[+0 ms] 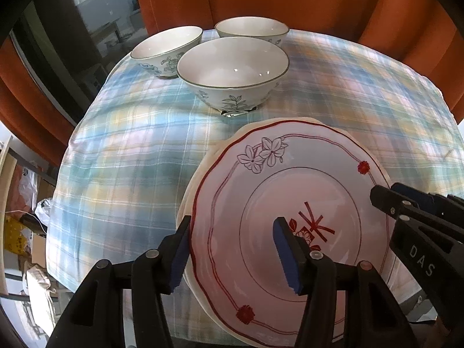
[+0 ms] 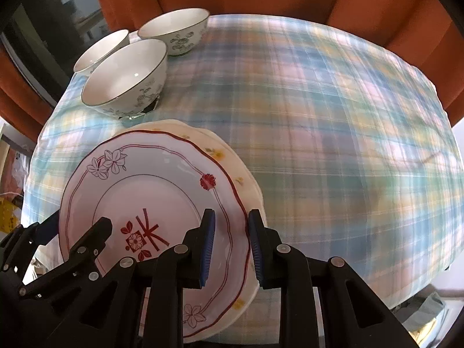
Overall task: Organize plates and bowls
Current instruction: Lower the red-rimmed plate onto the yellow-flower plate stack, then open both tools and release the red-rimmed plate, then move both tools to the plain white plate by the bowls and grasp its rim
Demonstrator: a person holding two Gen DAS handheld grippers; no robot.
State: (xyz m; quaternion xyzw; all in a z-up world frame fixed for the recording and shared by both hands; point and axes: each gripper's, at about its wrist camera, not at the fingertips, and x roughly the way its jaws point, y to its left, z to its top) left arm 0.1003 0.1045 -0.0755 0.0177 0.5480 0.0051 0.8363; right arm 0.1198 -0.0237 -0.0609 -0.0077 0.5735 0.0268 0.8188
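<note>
Scalloped glossy plate (image 2: 150, 203) atop cream plate (image 2: 232, 168); plaid cloth (image 2: 333, 130).

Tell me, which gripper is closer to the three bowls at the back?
Left, by a small margin. The left gripper straddles the red-rimmed plate's left edge, on the bowls' side; the right gripper straddles its right edge, farther away.

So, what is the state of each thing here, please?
Red-rimmed plate: stacked on the cream plates.
Cream plates: stacked on the tablecloth.
Three bowls: upright, empty, unstacked.
Left tool: open, astride the stack's edge.
Right tool: open, astride the opposite edge.
</note>
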